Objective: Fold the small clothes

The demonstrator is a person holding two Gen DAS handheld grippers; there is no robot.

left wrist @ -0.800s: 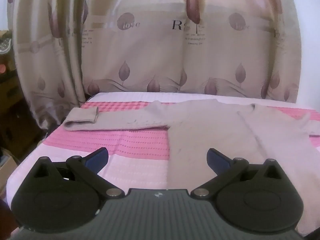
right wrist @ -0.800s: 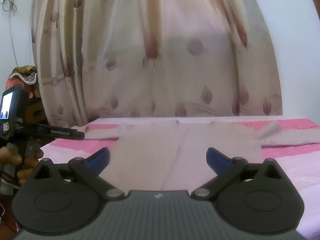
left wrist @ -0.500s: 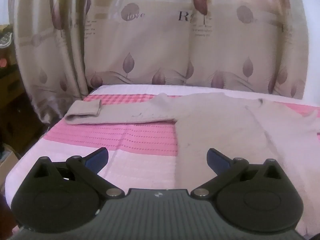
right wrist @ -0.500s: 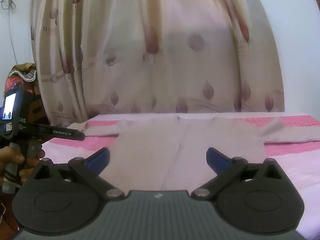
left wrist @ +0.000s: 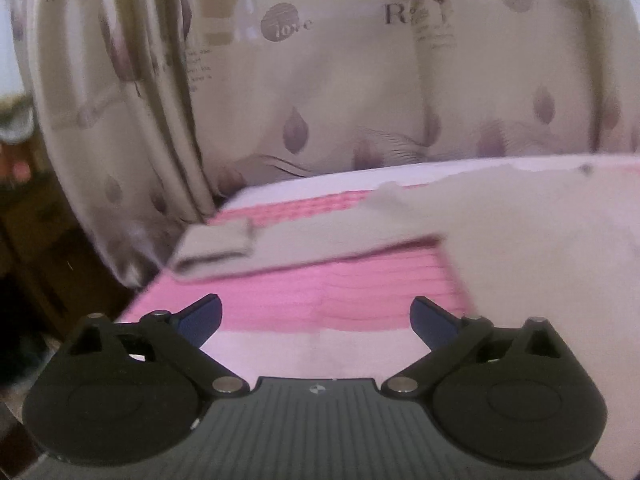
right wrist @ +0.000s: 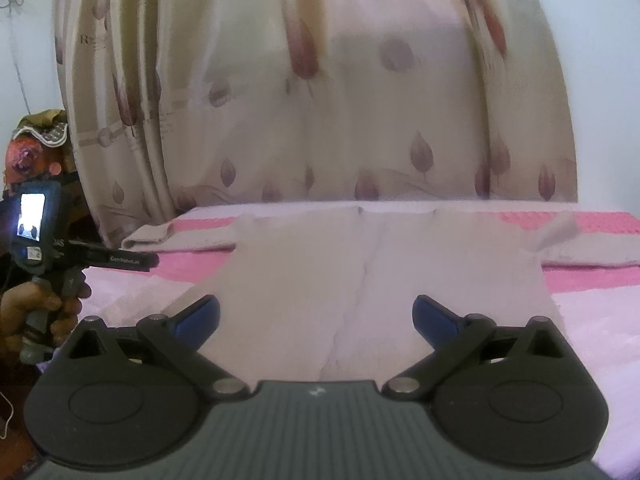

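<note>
A beige knit sweater point(right wrist: 376, 264) lies flat on the pink bed point(right wrist: 592, 320), both sleeves spread out sideways. In the left wrist view the sweater body point(left wrist: 540, 240) is at the right and its left sleeve with a folded cuff point(left wrist: 216, 246) runs leftward. My left gripper point(left wrist: 316, 318) is open and empty, hovering over the pink cover short of that sleeve. My right gripper point(right wrist: 316, 318) is open and empty above the sweater's lower hem. The left gripper also shows in the right wrist view point(right wrist: 120, 261), held in a hand at the left.
A beige curtain with leaf print point(right wrist: 320, 100) hangs behind the bed. The bed's left edge point(left wrist: 152, 284) drops to a dark floor area with clutter. A patterned cloth pile point(right wrist: 36, 148) sits at the far left. A white wall point(right wrist: 600, 80) is at the right.
The left gripper has swung left and forward toward the left sleeve and cuff. The right gripper has edged closer to the sweater. Both stay open.
</note>
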